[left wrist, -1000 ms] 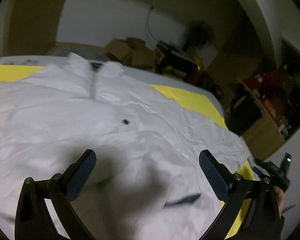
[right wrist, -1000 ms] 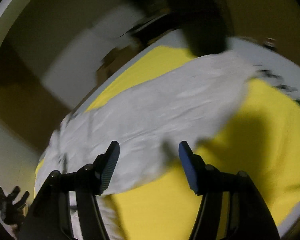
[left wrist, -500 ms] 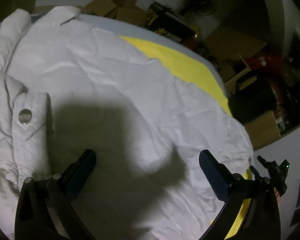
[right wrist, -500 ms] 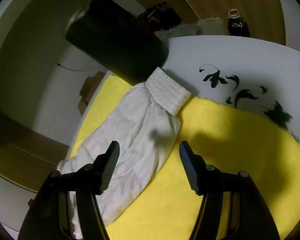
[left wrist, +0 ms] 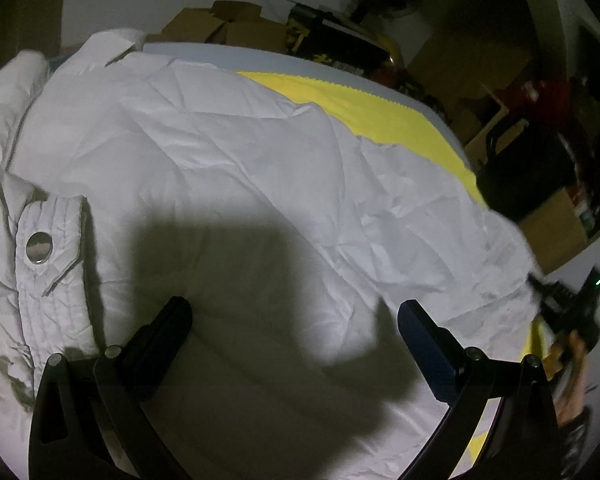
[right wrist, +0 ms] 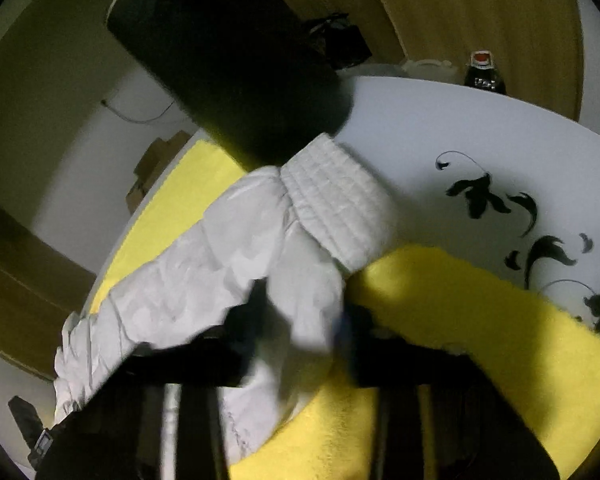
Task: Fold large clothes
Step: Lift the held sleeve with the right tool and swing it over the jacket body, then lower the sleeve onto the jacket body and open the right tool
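A white padded jacket (left wrist: 228,168) lies spread on a yellow cloth (left wrist: 352,108). Its collar is at the far left, and a flap with a metal snap (left wrist: 39,246) is on the left. My left gripper (left wrist: 294,320) hovers open over the jacket body, holding nothing. In the right wrist view the jacket's sleeve (right wrist: 236,276) with a ribbed cuff (right wrist: 340,204) lies on the yellow cloth (right wrist: 480,332). My right gripper (right wrist: 300,320) is down at the sleeve, and the fabric lies between its blurred fingers. Whether it grips the sleeve is unclear.
The cloth covers a white table with a black flower pattern (right wrist: 500,200). A dark bottle (right wrist: 482,72) stands at its far edge. A large black object (right wrist: 228,60) looms beyond the cuff. Cardboard boxes (left wrist: 228,28) and clutter stand behind the table.
My right gripper has dropped down onto the sleeve near the cuff, and its fingers have come closer together around the fabric. The left gripper has stayed open and shifted only slightly over the jacket.
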### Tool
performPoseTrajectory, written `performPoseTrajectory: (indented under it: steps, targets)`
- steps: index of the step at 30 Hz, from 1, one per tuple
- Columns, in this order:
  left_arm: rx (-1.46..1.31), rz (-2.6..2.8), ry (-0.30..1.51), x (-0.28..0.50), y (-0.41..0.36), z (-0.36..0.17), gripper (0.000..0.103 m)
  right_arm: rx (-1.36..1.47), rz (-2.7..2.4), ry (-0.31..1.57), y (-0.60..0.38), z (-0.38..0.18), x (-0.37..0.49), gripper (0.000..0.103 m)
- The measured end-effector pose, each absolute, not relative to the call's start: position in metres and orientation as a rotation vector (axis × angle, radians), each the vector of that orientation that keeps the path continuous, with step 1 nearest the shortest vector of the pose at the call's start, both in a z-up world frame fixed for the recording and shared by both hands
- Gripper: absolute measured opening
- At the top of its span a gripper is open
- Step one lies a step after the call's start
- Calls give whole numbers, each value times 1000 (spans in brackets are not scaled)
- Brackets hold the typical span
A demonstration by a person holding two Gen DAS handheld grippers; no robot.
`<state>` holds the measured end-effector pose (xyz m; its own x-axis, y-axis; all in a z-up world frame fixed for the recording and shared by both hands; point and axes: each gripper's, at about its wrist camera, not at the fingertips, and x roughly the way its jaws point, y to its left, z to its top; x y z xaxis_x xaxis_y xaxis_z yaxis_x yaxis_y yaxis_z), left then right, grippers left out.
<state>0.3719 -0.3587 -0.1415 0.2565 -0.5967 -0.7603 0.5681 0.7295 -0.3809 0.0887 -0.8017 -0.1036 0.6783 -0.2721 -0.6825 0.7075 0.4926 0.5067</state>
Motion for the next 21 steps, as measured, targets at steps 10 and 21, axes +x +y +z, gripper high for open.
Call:
performPoseTrajectory:
  steps: [10, 21]
  targets:
    - [-202, -772, 1008, 375, -294, -108, 103, 667, -498, 261, -696, 19, 98, 10]
    - [-285, -425, 859, 337, -29, -55, 103, 532, -102, 375, -463, 77, 243, 8]
